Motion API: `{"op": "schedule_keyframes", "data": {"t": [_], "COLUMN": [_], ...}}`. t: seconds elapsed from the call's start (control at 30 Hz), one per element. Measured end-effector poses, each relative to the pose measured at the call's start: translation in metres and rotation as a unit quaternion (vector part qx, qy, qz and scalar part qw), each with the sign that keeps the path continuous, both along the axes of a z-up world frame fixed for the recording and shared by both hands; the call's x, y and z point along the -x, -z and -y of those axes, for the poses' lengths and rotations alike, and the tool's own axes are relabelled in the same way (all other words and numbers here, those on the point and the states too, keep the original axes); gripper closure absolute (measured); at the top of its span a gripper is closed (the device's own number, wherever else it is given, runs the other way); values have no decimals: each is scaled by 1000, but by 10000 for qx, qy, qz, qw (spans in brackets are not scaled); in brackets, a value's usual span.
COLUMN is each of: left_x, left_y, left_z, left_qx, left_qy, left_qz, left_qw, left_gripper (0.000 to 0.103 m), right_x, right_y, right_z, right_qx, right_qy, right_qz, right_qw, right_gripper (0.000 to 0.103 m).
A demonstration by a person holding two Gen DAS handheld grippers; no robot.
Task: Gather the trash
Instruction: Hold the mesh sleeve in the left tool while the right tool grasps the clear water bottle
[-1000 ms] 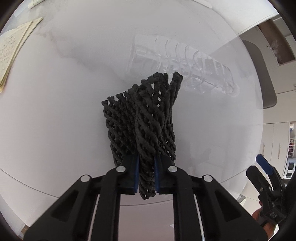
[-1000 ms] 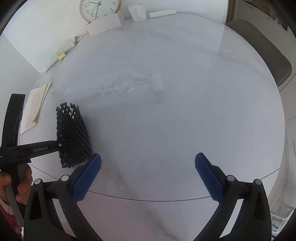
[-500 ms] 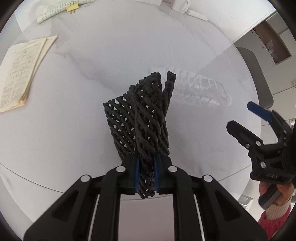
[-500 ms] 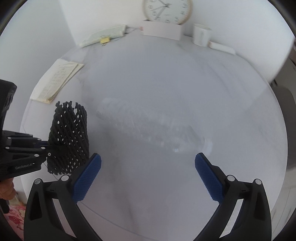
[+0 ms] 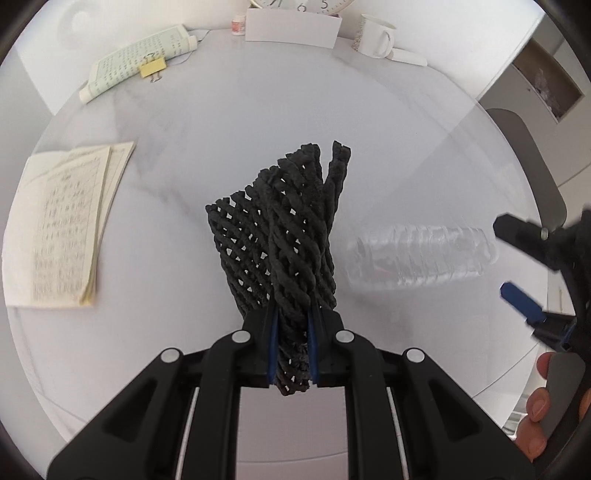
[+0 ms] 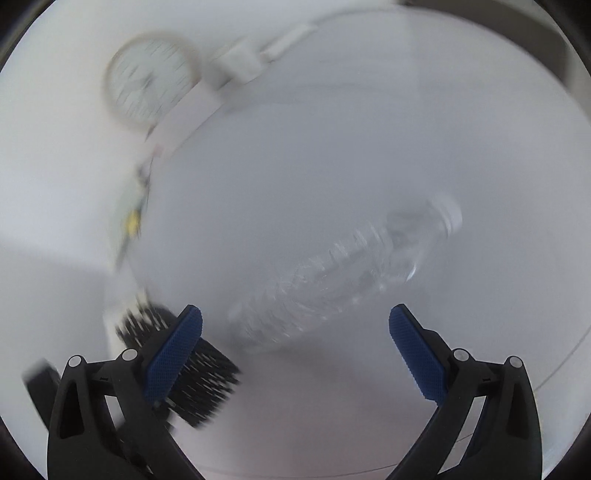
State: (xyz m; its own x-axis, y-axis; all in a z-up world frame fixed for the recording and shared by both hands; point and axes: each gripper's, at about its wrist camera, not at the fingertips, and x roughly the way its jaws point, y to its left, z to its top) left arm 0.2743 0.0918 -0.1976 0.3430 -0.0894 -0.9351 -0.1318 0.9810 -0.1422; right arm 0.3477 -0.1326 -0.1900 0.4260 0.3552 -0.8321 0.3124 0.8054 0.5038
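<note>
White round table [image 5: 258, 110] | left gripper [image 5: 291, 350] clamps black mesh [image 5: 280, 236] | bottle [image 6: 332, 273], blurred, seemingly lying

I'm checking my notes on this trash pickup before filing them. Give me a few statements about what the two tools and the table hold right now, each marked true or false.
1. The left tool is shut on the black foam net. True.
2. The right tool grips the clear plastic bottle. False: its jaws stand wide open, and the bottle lies on the table ahead of them.
3. The bottle stands upright. False: it lies on its side.
4. A white mug stands at the far edge of the table. True.
5. The stack of printed papers lies under the net. False: it lies apart, off to the left in the left wrist view.
</note>
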Motion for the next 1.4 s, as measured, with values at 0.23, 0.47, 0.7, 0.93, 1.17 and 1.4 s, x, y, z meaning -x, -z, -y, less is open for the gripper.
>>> {"op": "schedule_keyframes", "data": {"t": [0.23,0.47,0.7,0.93,1.17,1.4], "left_x": [-18,-22,-11,10,38,76], "left_y": [-5,0,5,3,-1,-9], "left_z": [-10,-32,-46,-35,7,77], "left_qx": [-341,-327,-173,-163,-127,-23], "left_qy": [659,628,405,458,847,1505], "left_qz": [186,201,152,148,117,100], "left_qw": [9971,9973,9989,9987,9963,9886], "left_gripper": [91,91,90,90,90,90], "right_x": [-15,-38,-40,-16,31,117], "right_y": [35,68,84,77,44,12], "right_z": [-12,-21,-33,-23,-5,49], "right_qx": [34,537,394,452,1161,1927], "right_qy": [2016,2227,1543,969,-51,-525], "right_qz": [-661,-1300,-1263,-1000,-334,158], "right_qw": [9772,9647,9791,9892,9927,9797], "right_gripper": [2,2,19,25,26,25]}}
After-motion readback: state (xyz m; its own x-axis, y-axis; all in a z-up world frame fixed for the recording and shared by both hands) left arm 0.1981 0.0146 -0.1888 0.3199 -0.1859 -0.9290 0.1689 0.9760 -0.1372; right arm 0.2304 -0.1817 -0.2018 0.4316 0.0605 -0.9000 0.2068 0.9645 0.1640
